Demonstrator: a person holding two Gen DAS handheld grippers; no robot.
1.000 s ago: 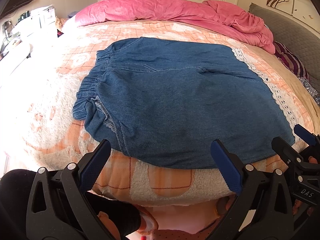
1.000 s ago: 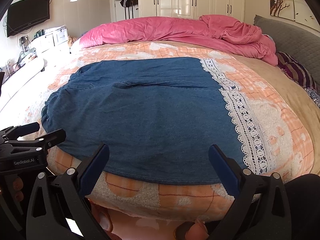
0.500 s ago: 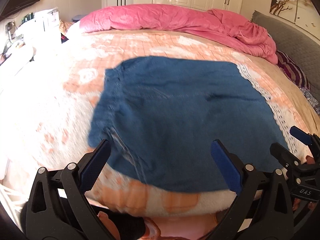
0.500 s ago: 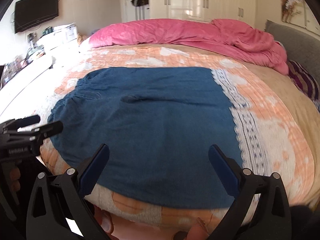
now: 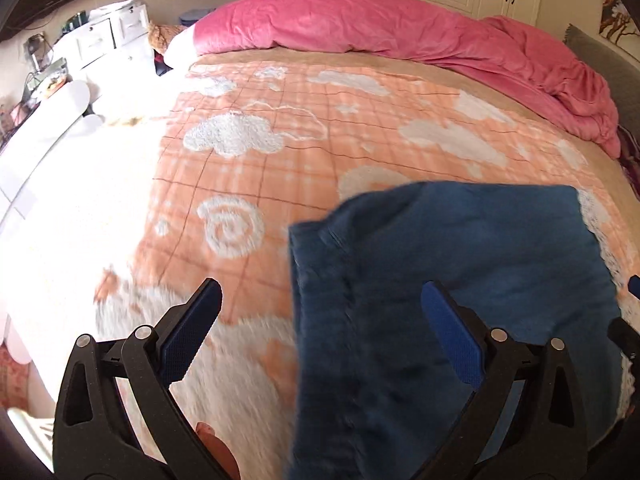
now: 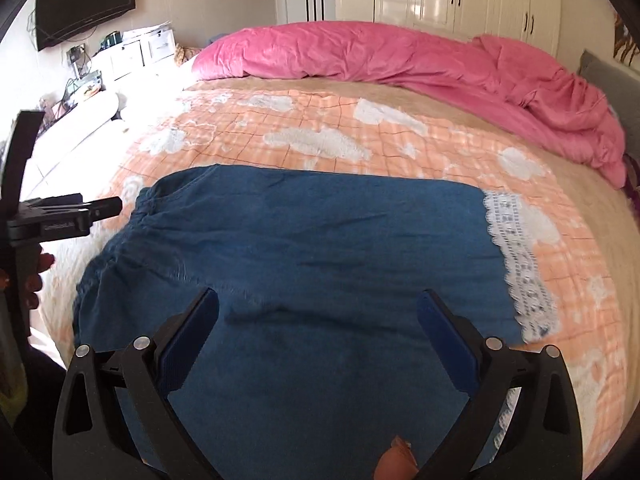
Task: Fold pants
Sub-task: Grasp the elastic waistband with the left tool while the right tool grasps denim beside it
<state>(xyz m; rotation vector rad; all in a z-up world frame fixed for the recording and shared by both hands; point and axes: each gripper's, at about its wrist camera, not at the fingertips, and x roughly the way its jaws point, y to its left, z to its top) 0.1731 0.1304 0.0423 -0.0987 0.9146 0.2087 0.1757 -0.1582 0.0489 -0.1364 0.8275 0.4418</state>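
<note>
Blue pants [image 6: 320, 264] flat on bedspread [image 6: 320, 120]; left tool [image 5: 320, 320] and right tool [image 6: 318, 320] agape, seemingly above it.

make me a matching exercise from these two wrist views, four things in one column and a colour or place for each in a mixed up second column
Things:
1. pants
2. duvet
3. lace trim
4. television

Descriptions:
A. white, running along the right-hand edge of the denim
B. dark, mounted on the wall at the upper left
C. blue, spread flat on the orange checked blanket
D. pink, bunched along the far side of the bed

Pairs: 1-C, 2-D, 3-A, 4-B
</note>
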